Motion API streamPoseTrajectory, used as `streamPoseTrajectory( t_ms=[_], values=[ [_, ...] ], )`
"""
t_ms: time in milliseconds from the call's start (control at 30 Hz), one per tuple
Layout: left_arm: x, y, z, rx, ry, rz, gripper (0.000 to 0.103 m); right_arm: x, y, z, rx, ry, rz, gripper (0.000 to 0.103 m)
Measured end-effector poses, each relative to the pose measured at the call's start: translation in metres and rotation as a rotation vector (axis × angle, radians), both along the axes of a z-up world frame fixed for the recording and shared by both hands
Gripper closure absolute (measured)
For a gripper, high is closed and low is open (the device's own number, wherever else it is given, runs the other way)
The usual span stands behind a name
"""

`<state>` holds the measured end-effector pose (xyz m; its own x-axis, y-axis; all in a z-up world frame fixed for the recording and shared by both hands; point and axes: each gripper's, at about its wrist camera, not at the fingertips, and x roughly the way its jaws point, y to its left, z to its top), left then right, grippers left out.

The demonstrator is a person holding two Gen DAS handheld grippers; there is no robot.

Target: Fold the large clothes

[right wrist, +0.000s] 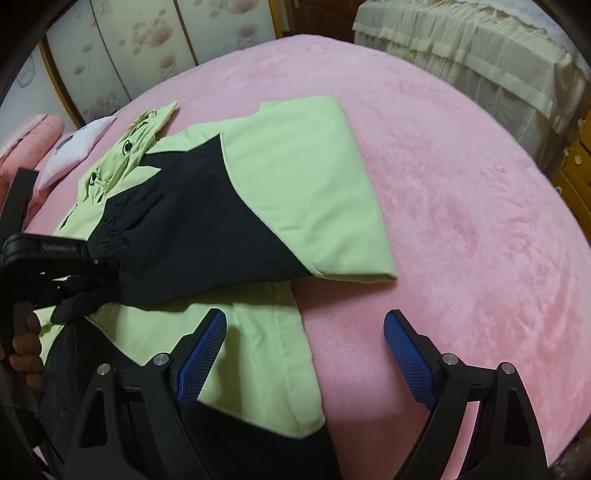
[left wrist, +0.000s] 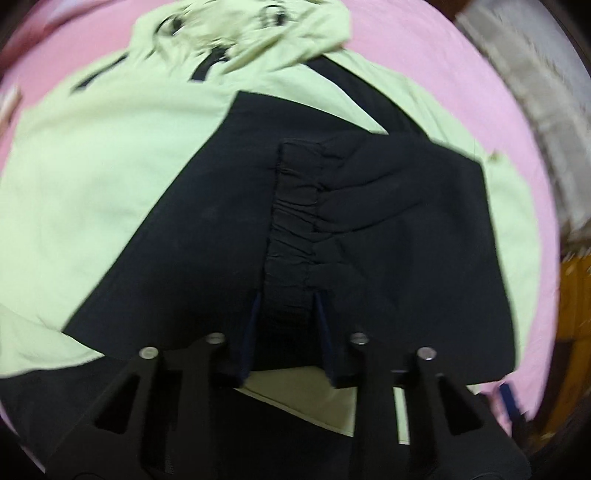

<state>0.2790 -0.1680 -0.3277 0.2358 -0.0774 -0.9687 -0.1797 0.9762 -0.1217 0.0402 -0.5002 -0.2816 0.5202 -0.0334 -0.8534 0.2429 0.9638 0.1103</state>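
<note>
A light green and black jacket (right wrist: pixel 295 177) lies spread on the pink bed (right wrist: pixel 461 221), its hood (left wrist: pixel 236 33) at the far end. One black sleeve (left wrist: pixel 388 229) is laid across the body of the jacket. My left gripper (left wrist: pixel 286 301) points down at the sleeve's gathered elastic cuff (left wrist: pixel 293 229) and is shut on it, the cuff bunched between the fingers. In the right wrist view the left gripper (right wrist: pixel 107 273) holds the sleeve end at the left. My right gripper (right wrist: pixel 304 325) hovers open over the jacket's near edge, with nothing between its blue pads (right wrist: pixel 203 354).
A white pillow (right wrist: pixel 79 147) and a folded pink blanket (right wrist: pixel 26 144) lie at the bed's far left. Cream-covered furniture (right wrist: pixel 480 55) and yellow wooden drawers (right wrist: pixel 576 173) stand to the right. Floral wardrobe doors (right wrist: pixel 147 44) are behind. A person's hand (right wrist: pixel 26 347) grips the left handle.
</note>
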Motion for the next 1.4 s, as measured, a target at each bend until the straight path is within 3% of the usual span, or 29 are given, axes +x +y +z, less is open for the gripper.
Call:
streamPoseTrajectory(
  t_ms=[100, 200, 333, 500, 667, 833, 1000, 1233, 1300, 1400],
  values=[
    [0.005, -0.018, 0.007, 0.040, -0.031, -0.021, 0.084, 0.008, -0.010, -0.010, 0.015, 0.019, 0.021, 0.015],
    [0.012, -0.032, 0.030, 0.030, -0.125, -0.018, 0.085, 0.012, -0.017, -0.015, 0.022, 0.005, 0.042, 0.015],
    [0.029, -0.046, 0.085, -0.040, -0.326, -0.012, 0.085, 0.022, -0.024, -0.019, 0.020, -0.008, 0.053, 0.015],
    [0.050, -0.063, 0.161, -0.059, -0.543, -0.044, 0.085, 0.035, -0.027, -0.024, 0.019, -0.020, 0.058, 0.015],
    [0.044, -0.039, 0.230, -0.028, -0.726, -0.020, 0.085, 0.047, -0.024, -0.024, -0.002, -0.036, 0.061, 0.015],
    [0.030, 0.001, 0.254, 0.057, -0.782, 0.079, 0.085, 0.053, -0.025, -0.023, -0.029, -0.055, 0.064, 0.015],
    [0.019, 0.051, 0.224, 0.184, -0.686, 0.166, 0.085, 0.056, -0.022, -0.021, -0.040, -0.056, 0.070, 0.015],
    [-0.019, 0.097, 0.103, 0.279, -0.371, 0.217, 0.085, 0.062, -0.021, -0.021, -0.093, -0.057, 0.104, 0.015],
    [-0.045, 0.110, 0.070, 0.344, -0.322, 0.250, 0.085, 0.065, -0.015, -0.022, -0.096, -0.053, 0.108, 0.015],
    [-0.062, 0.131, 0.032, 0.377, -0.245, 0.291, 0.085, 0.067, -0.017, -0.019, -0.086, -0.050, 0.101, 0.015]
  ],
)
